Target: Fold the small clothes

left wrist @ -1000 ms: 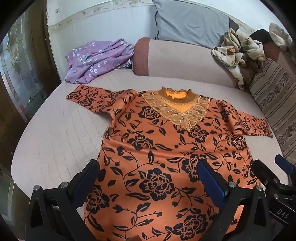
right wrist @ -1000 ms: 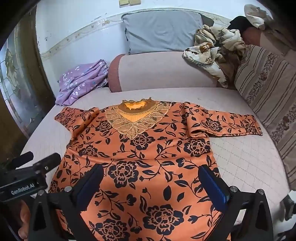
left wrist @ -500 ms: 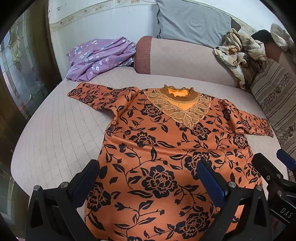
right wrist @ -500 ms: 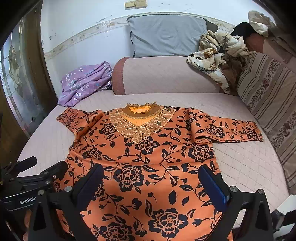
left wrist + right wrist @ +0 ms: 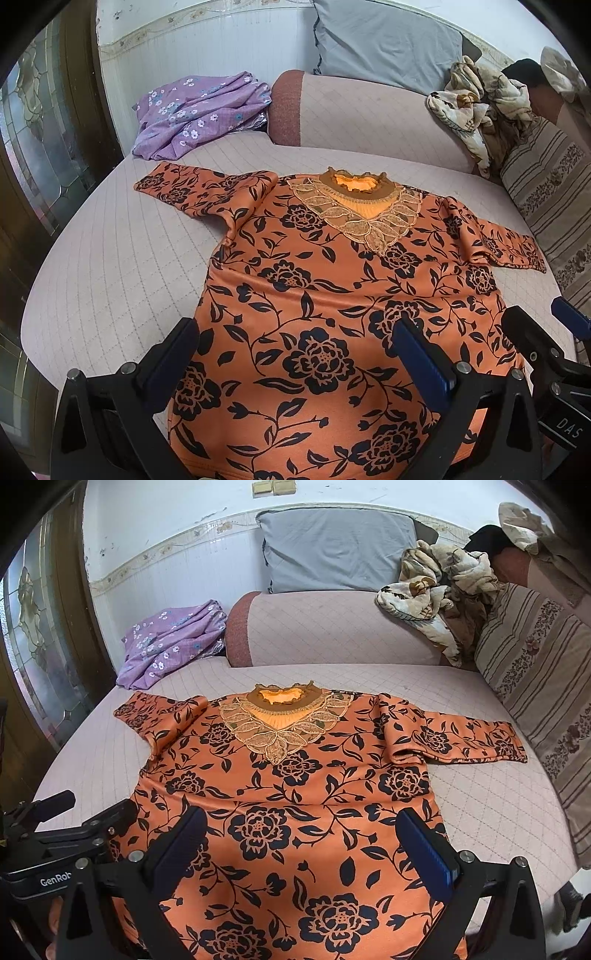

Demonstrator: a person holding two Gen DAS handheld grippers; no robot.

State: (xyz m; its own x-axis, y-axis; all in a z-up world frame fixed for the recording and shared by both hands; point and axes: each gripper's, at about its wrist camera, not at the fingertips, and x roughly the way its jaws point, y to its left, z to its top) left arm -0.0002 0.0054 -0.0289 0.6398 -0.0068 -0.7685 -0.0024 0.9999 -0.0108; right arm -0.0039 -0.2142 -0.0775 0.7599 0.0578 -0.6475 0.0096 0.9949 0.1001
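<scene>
Left gripper (image 5: 301, 354) fingers spread wide, holding nothing, over the hem of the orange long-sleeved top w/ black flower print and lace collar (image 5: 332, 295). Right gripper (image 5: 301, 845) likewise wide, empty — whether either touches cloth, hard to tell. Top lies flat, front up, sleeves out, on the pink quilted bed (image 5: 110, 266). Lilac flowered garment (image 5: 199, 110) bunched at the far corner; grey pillow (image 5: 340, 546) by the wall.

Both grippers have drawn back slightly (jaws unchanged), the orange blouse (image 5: 332, 295) sitting lower in view.
</scene>
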